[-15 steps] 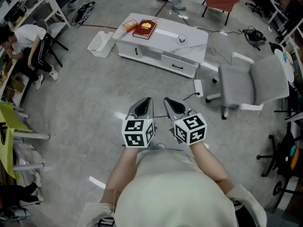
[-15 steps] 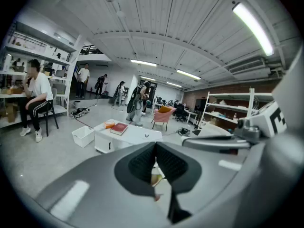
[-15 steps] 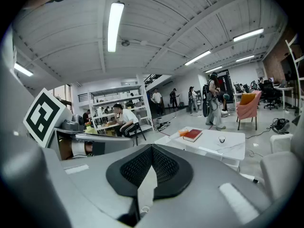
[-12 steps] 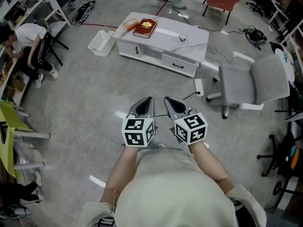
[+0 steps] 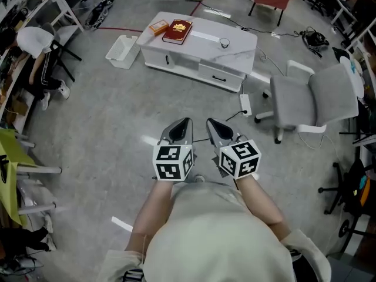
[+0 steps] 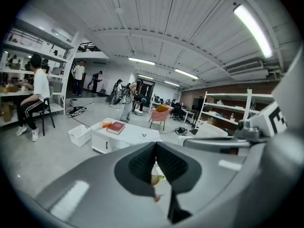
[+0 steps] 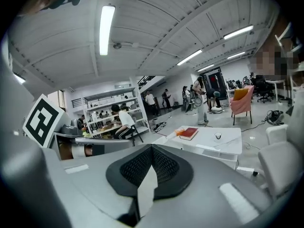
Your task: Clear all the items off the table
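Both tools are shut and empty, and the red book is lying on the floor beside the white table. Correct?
No: the red book lies on top of the white table, toward its left end in the head view, not on the floor. The rest holds: the left tool and the right tool are both shut and empty.

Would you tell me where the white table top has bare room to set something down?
Bare: the stretch between the book and the glass, and the table's near edge. Crowded: the far left corner, where the box sits beside the book.
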### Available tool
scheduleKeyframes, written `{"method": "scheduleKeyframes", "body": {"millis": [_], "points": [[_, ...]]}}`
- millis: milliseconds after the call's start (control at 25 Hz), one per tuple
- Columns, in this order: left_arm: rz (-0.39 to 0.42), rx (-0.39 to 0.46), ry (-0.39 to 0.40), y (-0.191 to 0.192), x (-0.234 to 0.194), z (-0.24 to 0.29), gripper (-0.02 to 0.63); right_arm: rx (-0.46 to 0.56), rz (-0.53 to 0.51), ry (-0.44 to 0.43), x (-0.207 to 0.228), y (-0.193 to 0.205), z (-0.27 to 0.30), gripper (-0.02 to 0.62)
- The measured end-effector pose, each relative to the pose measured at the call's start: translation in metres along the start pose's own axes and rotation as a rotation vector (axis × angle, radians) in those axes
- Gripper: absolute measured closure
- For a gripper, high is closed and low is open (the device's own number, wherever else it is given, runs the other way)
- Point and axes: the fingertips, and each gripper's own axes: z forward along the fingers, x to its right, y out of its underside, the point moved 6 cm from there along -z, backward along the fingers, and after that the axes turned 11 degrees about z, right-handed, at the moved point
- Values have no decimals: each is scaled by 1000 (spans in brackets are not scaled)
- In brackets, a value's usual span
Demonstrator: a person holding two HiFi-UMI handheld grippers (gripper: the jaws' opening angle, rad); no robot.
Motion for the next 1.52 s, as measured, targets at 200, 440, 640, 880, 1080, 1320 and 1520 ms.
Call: {"method": "scheduleKeyframes", "body": {"millis": [200, 440, 640, 880, 1080, 1320, 1520], "points": [[-4, -8, 12, -5, -14, 11, 596, 7, -26, 27, 2, -9, 15, 597], [10, -12, 39, -19, -36, 35, 597, 7, -45, 34, 4, -27, 46, 597], [37, -18, 59, -34, -57, 56, 596, 4, -72, 50, 4, -44, 75, 597], [60, -9, 87, -54, -88, 80, 596, 47, -43, 59, 5, -68, 110, 597], [66, -13, 121, -67, -118, 100, 596, 60, 7, 78, 5, -81, 139, 597], [81, -4, 160, -76, -150, 125, 595, 57, 18, 154, 6, -87, 174, 597], [77, -18, 211, -83, -175, 147, 596, 81, 55, 208, 11, -97, 201, 597]]}}
